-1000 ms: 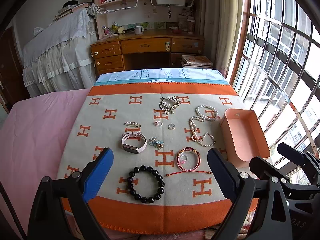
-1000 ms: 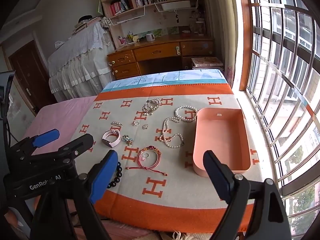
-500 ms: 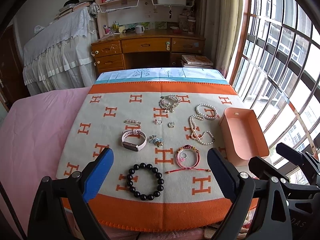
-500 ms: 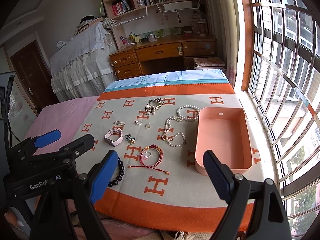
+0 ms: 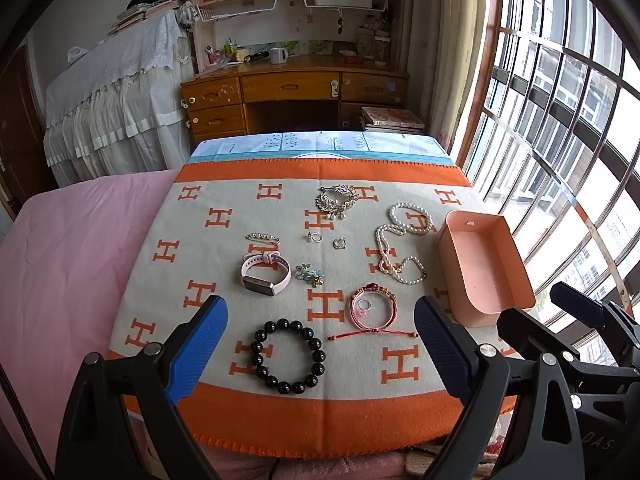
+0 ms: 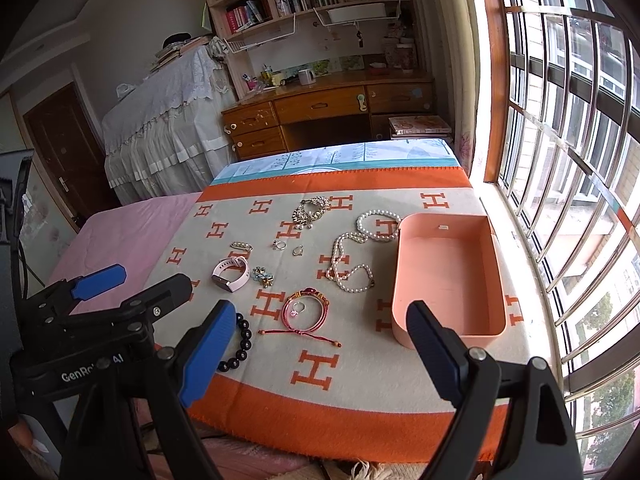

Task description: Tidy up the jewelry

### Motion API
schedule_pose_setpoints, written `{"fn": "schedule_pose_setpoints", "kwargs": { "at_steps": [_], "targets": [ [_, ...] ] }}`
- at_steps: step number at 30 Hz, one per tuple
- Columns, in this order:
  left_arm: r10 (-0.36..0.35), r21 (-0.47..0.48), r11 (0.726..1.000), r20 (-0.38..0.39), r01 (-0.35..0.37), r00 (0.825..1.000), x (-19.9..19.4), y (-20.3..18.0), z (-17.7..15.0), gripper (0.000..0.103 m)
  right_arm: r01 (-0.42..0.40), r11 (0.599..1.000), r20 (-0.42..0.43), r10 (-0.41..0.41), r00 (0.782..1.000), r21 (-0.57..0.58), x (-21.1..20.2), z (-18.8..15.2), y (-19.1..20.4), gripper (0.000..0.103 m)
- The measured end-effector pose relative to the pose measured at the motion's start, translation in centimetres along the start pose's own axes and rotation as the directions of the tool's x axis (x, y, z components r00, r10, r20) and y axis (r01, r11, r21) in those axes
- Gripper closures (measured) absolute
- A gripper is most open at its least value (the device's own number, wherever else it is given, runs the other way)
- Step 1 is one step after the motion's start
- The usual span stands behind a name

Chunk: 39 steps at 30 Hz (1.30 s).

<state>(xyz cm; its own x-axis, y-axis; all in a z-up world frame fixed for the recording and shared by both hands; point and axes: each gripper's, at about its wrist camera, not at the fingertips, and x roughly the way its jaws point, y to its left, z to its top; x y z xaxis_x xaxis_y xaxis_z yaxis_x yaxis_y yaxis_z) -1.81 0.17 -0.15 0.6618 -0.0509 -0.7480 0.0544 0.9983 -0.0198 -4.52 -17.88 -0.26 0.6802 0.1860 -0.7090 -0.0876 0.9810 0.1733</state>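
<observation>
Orange blanket lower in view, both cams.

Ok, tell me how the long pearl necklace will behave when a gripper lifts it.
The pearl necklace lies in loose loops, so it is probably floppy and will likely dangle. Its round, glossy beads may slip between the fingers.

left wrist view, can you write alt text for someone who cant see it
The open left gripper hovers over jewelry spread on an orange H-pattern blanket: a black bead bracelet nearest, then a red cord bracelet, a pink smartwatch and a pearl necklace. An empty pink box sits at the right, with the right gripper beside it.
</observation>
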Motion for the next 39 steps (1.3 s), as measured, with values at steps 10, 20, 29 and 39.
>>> {"fn": "schedule_pose_setpoints", "kwargs": {
  "at_steps": [10, 20, 29, 39],
  "targets": [
    [-0.010, -0.009, 1.000, -0.034, 0.010, 0.999, 0.7, 0.2, 0.3, 0.009, -0.004, 1.000, 0.001, 0.004, 1.000, -0.003, 0.1, -0.3, 0.4, 0.015],
    [-0.006, -0.007, 1.000, -0.047, 0.005, 0.999, 1.3, 0.3, 0.0, 0.008, -0.008, 1.000, 0.000, 0.008, 1.000, -0.001, 0.2, -0.3, 0.3, 0.015],
    [-0.004, 0.001, 1.000, -0.071, 0.004, 0.997, 2.1, 0.4, 0.1, 0.008, -0.015, 1.000, -0.017, 0.015, 1.000, -0.002, 0.3, -0.8, 1.4, 0.015],
    [-0.064, 0.006, 0.998, -0.107, 0.065, 0.992, 4.6, 0.7, 2.1, 0.008, 0.003, 1.000, -0.051, -0.004, 0.999, -0.021, 3.2, 1.1, 0.2, 0.015]
  ]
}}
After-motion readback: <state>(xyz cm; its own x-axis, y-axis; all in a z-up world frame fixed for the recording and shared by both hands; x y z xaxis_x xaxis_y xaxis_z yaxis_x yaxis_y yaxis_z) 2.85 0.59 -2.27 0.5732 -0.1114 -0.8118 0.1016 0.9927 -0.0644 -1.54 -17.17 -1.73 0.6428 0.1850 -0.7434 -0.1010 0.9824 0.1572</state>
